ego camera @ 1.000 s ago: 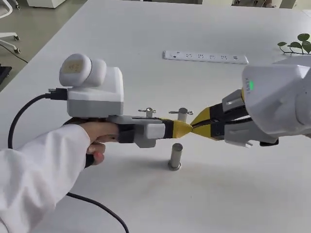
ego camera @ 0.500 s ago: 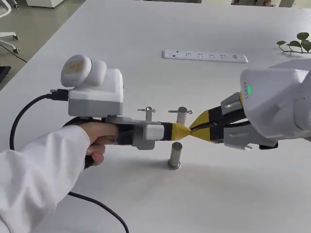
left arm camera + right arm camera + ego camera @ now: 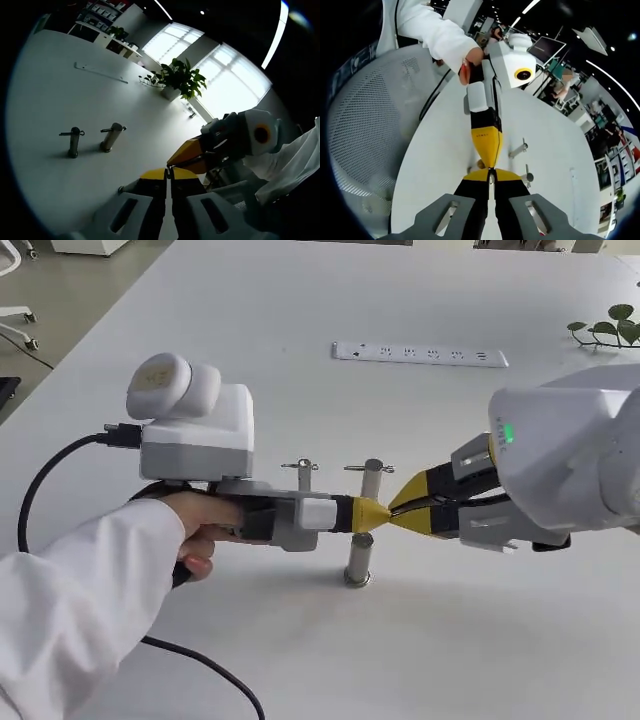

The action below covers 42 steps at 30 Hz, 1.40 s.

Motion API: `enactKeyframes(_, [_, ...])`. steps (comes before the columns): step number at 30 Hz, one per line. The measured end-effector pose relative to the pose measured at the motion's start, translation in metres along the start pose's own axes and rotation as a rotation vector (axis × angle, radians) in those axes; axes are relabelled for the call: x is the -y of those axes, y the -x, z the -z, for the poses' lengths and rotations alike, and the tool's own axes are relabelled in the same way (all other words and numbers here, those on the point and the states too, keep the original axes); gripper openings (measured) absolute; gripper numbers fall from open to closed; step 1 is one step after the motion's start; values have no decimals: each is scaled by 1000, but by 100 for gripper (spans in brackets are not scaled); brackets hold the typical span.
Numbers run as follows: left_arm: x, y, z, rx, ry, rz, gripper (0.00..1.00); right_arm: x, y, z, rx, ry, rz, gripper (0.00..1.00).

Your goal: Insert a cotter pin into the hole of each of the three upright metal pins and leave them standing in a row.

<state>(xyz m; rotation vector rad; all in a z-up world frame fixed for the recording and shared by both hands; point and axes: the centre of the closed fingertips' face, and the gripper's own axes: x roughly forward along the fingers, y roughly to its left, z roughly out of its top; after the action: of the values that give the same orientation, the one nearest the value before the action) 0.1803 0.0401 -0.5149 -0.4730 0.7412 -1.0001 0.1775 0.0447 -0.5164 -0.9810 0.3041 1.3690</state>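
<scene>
The left gripper [image 3: 378, 515] and right gripper [image 3: 398, 513] both have their jaws pressed closed, meeting tip to tip just above the bare steel pin [image 3: 359, 558]; a cotter pin may be pinched between the yellow tips, but it is too small to tell. The far-left pin [image 3: 303, 477] and far-right pin [image 3: 372, 480] carry thin wire cotters. A slack handover could drop the springy wire; a low tip could topple the smooth, narrow cylinder on the slick white table [image 3: 300, 640].

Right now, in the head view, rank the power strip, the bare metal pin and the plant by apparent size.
1. power strip
2. bare metal pin and plant: too alike to rank; plant is cropped.
</scene>
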Motion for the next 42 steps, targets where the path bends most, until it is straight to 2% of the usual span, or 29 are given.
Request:
enactKeyframes(5, [0,1,-1,-3,6,1,0,1,0,-1,17,-8,-1,0])
enactKeyframes(6, [0,2,-2,1,1,1,0,0,0,1,18,-32,-11,2])
enactKeyframes(8, [-1,4,-3,4,-30,-3,0,3,-1,2,30,-51,10,16])
enactKeyframes(9, [-2,5,-3,-10,-88,-9,0,3,0,4,33,-70,7,19])
enactKeyframes(11, [1,7,-4,-5,-151,-7,0,3,1,5,54,-97,13,17])
enactKeyframes(12, [6,9,-4,-4,-191,11,0,1,1,5,72,-161,0,16])
enactKeyframes(14, [11,11,-6,5,-254,26,0,-1,1,6,83,-190,-15,16])
enactKeyframes(16, [11,12,-7,-3,-342,9,0,-5,0,11,93,-247,-54,17])
enactKeyframes(20, [19,14,-5,-27,-493,28,0,-10,-1,13,99,-266,-62,16])
enactKeyframes(22, [21,15,-4,-40,-540,40,0,-14,-1,10,117,-297,-76,16])
enactKeyframes(23, [23,16,-4,-39,-593,48,0,-15,-1,7,134,-314,-81,15])
enactKeyframes(26, [30,16,-2,-39,-686,77,0,-16,-1,4,150,-335,-92,14])
enactKeyframes(28, [31,17,0,-49,-706,81,0,-17,0,1,157,-335,-101,11])
enactKeyframes(31, [31,18,3,-69,-784,88,0,-20,1,-3,169,-338,-116,8])
enactKeyframes(42, [31,20,8,-95,-837,106,0,-27,-2,-8,172,-323,-155,0])
